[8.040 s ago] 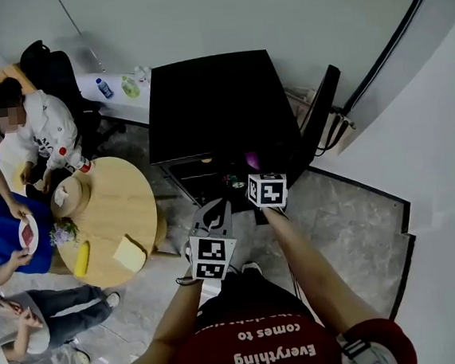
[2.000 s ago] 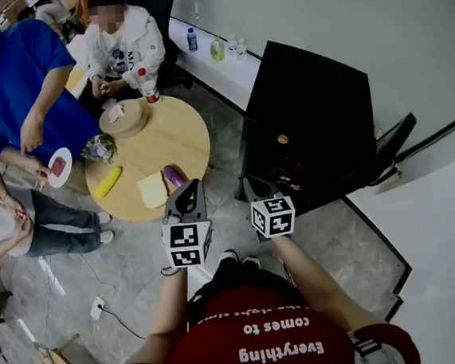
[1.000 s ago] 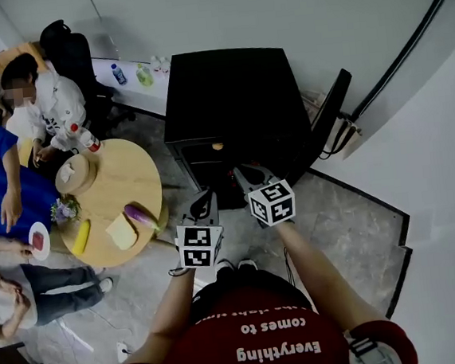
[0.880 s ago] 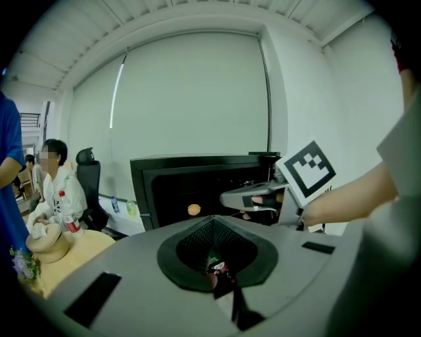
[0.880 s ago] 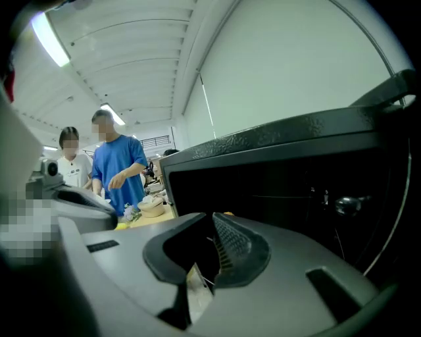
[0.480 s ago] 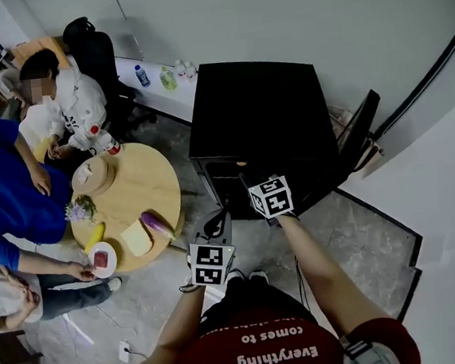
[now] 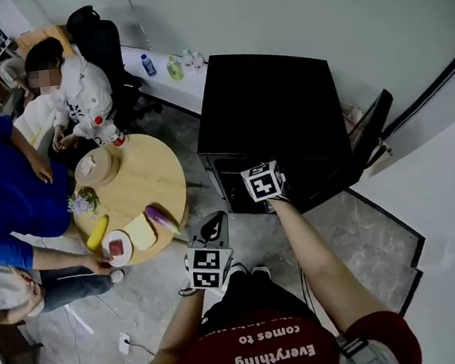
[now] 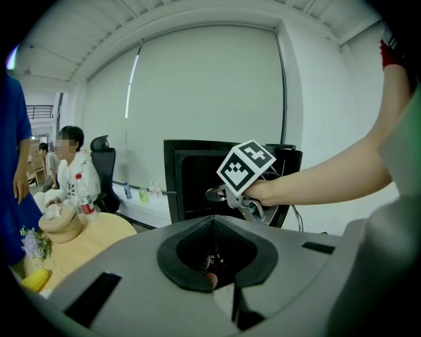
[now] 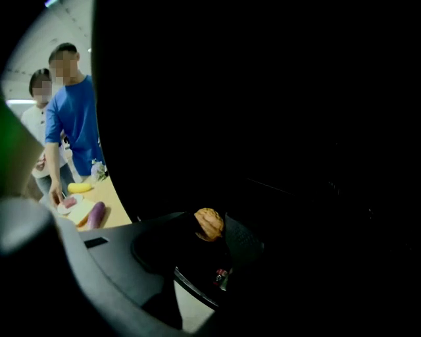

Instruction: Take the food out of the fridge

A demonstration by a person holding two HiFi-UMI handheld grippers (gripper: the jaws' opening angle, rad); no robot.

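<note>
Note right tool (image 9: 206, 232) inside the fridge (image 7: 268, 101), jaws just opened wide, gripping nothing, brown nut-like food (image 9: 209, 224) between their tips; left tool (image 7: 215, 220) shut, empty, outside the fridge. Centre before closing: off-centre pinch likely to squirt the round food deeper into the fridge.

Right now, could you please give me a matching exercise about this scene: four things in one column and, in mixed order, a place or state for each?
Things:
1. eggplant
2. walnut
3. green bottle
4. fridge door

Places or states:
a. inside the dark fridge
b. swung open
c. on the white counter
d. on the round table

Pairs: 1-d; 2-a; 3-c; 4-b
</note>
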